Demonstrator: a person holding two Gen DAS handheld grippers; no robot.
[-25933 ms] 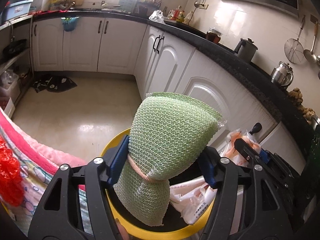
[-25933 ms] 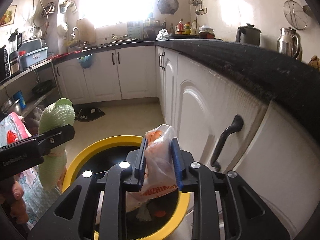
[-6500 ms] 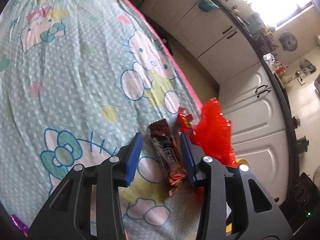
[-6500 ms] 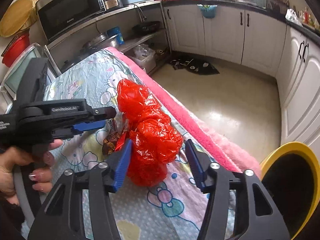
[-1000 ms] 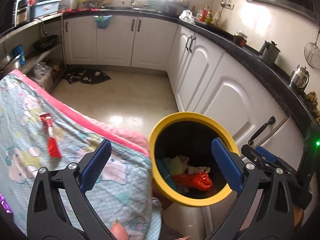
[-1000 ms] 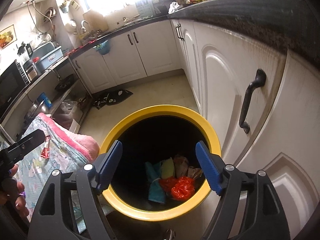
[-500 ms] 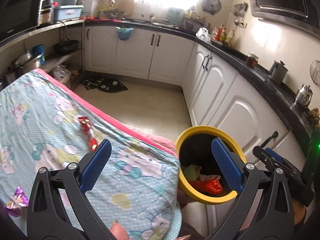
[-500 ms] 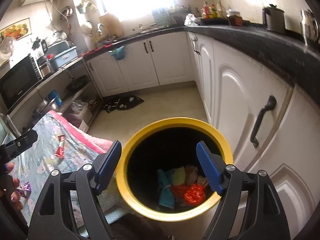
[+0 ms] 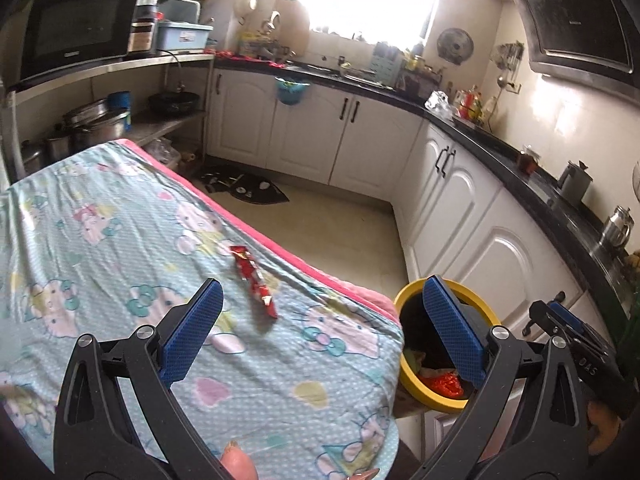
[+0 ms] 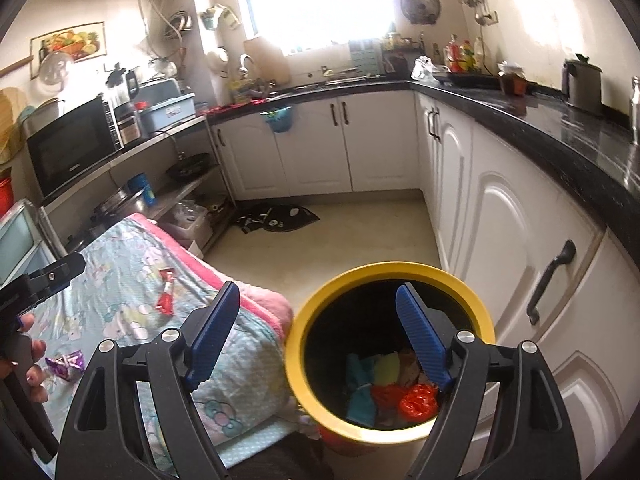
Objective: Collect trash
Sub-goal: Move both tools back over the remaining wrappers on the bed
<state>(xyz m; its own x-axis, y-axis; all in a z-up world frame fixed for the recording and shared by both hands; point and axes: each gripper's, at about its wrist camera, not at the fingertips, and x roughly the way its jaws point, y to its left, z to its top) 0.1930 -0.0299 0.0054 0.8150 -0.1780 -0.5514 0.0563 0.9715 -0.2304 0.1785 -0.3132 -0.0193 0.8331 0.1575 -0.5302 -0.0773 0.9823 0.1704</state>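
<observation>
A red snack wrapper (image 9: pixel 254 280) (image 10: pixel 166 294) lies on the cartoon-print cloth (image 9: pixel 100 248) (image 10: pixel 120 264) over the table. My left gripper (image 9: pixel 322 328) hangs open above the cloth, just this side of the wrapper, holding nothing. A purple wrapper (image 10: pixel 66 360) lies by the hand holding the left gripper (image 10: pixel 60 270). The yellow-rimmed bin (image 10: pixel 384 270) (image 9: pixel 432 398) stands beside the table's corner, with a red bag (image 10: pixel 418 396) (image 9: pixel 444 382) and other trash inside. My right gripper (image 10: pixel 318 332) (image 9: pixel 556 316) is open and empty above the bin's near side.
White cabinets under a black counter run along the right and the far wall; a black handle (image 10: pixel 550 284) sticks out near the bin. A dark mat (image 9: pixel 248 188) lies on the floor. A microwave (image 9: pixel 76 28) and pots sit on shelves at the left.
Both views have risen and swung left. The left view now takes in much more cloth, with the red wrapper near its middle. The bin sits lower and smaller. Both grippers stay open and empty.
</observation>
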